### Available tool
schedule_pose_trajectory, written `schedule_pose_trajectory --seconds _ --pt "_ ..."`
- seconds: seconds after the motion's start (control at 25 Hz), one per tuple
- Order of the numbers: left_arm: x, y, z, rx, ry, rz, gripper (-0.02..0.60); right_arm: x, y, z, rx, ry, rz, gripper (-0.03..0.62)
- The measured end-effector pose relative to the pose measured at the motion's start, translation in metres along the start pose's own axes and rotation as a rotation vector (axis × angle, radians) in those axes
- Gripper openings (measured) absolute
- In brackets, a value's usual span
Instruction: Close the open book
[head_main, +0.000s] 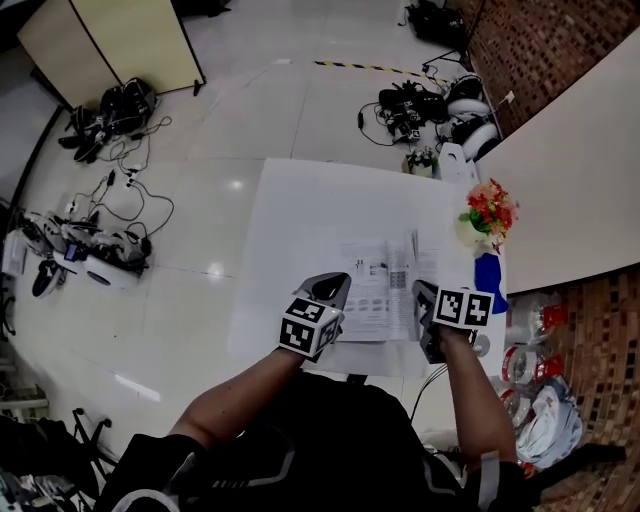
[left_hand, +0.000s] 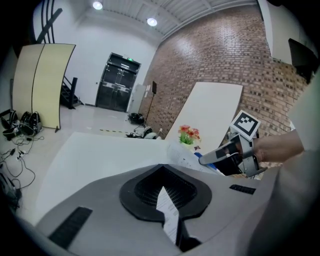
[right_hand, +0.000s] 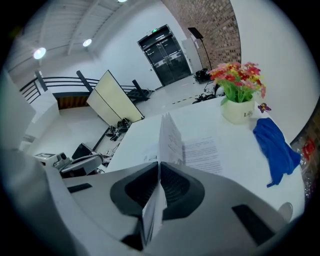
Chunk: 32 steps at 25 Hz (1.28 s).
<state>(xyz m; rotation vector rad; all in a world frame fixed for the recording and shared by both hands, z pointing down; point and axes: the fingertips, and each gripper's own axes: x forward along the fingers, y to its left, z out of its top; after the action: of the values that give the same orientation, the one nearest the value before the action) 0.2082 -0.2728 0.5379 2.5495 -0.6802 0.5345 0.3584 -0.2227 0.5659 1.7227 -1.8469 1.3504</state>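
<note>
Open book (head_main: 385, 290): flat at the counter's (head_main: 300, 215) near edge, towards the right corner.
Left tongs (head_main: 335, 288): pinched tight on the left page (left_hand: 167, 207).
Right tongs (head_main: 425, 300): clamped on the right page (right_hand: 170, 135), page standing upright.
Flower pot (head_main: 487, 215): right edge, blue cloth (head_main: 488, 272) just beside.

Book (head_main: 385, 290): white pages, grey print. Table (head_main: 295, 220) white. Cloth (right_hand: 274, 150) blue. Flowers (right_hand: 237, 80) red, pink, yellow; pot (right_hand: 239, 111) cream. My left gripper (left_hand: 167, 205) and right gripper (right_hand: 154, 195): grey, black-and-white square markers. Wall (left_hand: 210, 65) red-brown brick.
</note>
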Motion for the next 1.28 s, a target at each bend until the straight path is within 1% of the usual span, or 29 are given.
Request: schedule_pose_trajectory --seconds 0.12,0.32,0.48,0.6,0.68,0.8,0.88,0.96,1.04,1.12,1.28 --pt "0.010 -0.010 0.001 0.007 0.008 0.014 -0.005 0.002 -0.032 0.000 0.012 0.023 0.007 0.018" --pt "0.023 -0.020 -0.007 -0.020 0.027 0.067 -0.005 0.015 -0.087 -0.012 0.054 0.090 0.037 0.018" --pt "0.031 -0.028 -0.009 -0.032 0.031 0.098 -0.005 0.021 -0.137 -0.028 0.053 0.150 0.005 0.020" --pt "0.030 -0.026 -0.015 -0.043 0.038 0.150 -0.005 0.026 -0.151 -0.034 0.064 0.162 0.022 0.020" --pt "0.027 -0.022 -0.017 -0.051 0.038 0.190 -0.005 0.026 -0.155 -0.036 0.040 0.174 0.001 0.020" --pt "0.017 -0.016 -0.018 -0.081 0.028 0.228 -0.005 0.024 -0.170 -0.038 -0.010 0.188 -0.074 0.021" --pt "0.009 -0.011 -0.018 -0.092 0.018 0.246 -0.005 0.019 -0.178 -0.037 -0.019 0.181 -0.106 0.021" --pt "-0.001 -0.003 -0.018 -0.099 0.007 0.261 -0.005 0.012 -0.177 -0.032 -0.014 0.146 -0.125 0.023" --pt "-0.012 0.008 -0.019 -0.110 -0.002 0.275 -0.005 0.006 -0.162 -0.022 -0.010 0.096 -0.120 0.026" --pt "-0.023 0.020 -0.021 -0.115 -0.008 0.290 -0.005 0.004 -0.132 -0.011 -0.020 0.051 -0.093 0.046" --pt "-0.046 0.039 -0.022 -0.100 -0.034 0.291 -0.005 0.007 -0.050 0.003 -0.086 -0.004 -0.009 0.073"
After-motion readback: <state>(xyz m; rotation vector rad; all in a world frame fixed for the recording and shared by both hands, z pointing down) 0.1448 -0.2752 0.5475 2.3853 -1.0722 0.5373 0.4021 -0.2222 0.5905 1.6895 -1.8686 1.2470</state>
